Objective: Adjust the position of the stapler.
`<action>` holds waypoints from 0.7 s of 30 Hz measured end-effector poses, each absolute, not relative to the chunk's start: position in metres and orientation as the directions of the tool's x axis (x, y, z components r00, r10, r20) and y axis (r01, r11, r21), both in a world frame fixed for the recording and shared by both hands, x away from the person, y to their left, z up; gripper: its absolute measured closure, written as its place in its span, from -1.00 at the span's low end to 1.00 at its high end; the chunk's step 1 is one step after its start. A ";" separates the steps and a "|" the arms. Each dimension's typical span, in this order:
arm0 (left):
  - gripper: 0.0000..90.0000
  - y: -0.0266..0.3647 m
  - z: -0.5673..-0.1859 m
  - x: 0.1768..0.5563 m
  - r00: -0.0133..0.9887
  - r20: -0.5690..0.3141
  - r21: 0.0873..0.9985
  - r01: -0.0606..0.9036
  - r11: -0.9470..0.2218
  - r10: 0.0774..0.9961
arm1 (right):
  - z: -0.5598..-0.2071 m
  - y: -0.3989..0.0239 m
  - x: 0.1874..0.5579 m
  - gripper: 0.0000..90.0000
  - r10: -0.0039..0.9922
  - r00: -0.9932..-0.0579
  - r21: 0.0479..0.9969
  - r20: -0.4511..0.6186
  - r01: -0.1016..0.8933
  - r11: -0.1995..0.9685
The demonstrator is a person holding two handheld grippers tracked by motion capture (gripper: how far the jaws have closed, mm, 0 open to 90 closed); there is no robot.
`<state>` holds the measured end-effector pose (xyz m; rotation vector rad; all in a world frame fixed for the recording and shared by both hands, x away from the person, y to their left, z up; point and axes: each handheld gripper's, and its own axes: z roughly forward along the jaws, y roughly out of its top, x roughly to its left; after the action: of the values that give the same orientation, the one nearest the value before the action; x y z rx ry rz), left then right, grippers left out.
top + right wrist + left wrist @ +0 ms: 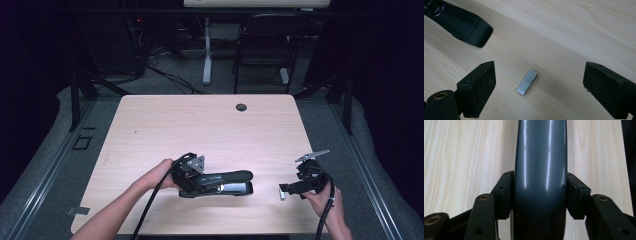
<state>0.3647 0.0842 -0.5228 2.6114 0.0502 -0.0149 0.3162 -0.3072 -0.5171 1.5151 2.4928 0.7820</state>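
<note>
With the left hand-held gripper (pixel 540 195) clamping the stapler (pixel 540 170), the right hand-held gripper (pixel 539 87), spread wide, could knock the staples (pixel 527 82) askew on closing.

Table lit, surroundings dark; close views sharp.

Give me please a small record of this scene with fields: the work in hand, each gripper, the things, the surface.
work: loading a stapler, as it seems
left gripper: shut on the stapler's dark top arm, pads pressing both its sides
stapler: lies on the table, nose toward the right gripper
right gripper: open, jaws wide on both sides of the staple strip, not touching it
staple strip: small, silver, flat on the wood
table: light wood
</note>
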 end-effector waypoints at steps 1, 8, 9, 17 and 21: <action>0.05 0.084 -0.523 0.365 0.999 -0.025 0.506 0.047 -0.861 0.039 | -0.517 -0.307 0.316 -0.76 0.854 -0.495 0.486 0.159 0.792 0.368; -0.66 0.084 -0.521 0.365 0.993 -0.049 0.534 0.113 -0.838 0.103 | -0.514 -0.299 0.312 -0.70 0.849 -0.508 0.523 0.142 0.767 0.372; -0.68 0.085 -0.520 0.365 0.993 -0.050 0.541 0.120 -0.832 0.111 | -0.512 -0.297 0.311 -0.70 0.847 -0.511 0.529 0.144 0.763 0.371; -0.90 0.100 -0.508 0.360 0.964 -0.020 0.607 0.222 -0.763 0.265 | -0.510 -0.280 0.305 -0.69 0.841 -0.527 0.547 0.124 0.744 0.385; -0.96 0.108 -0.503 0.351 0.936 0.007 0.639 0.266 -0.721 0.352 | -0.509 -0.272 0.303 -0.69 0.839 -0.534 0.543 0.106 0.738 0.401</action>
<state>0.3510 0.1076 -0.5031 2.4163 0.4358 0.1675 0.3030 -0.2724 -0.5094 1.4072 2.4705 0.8133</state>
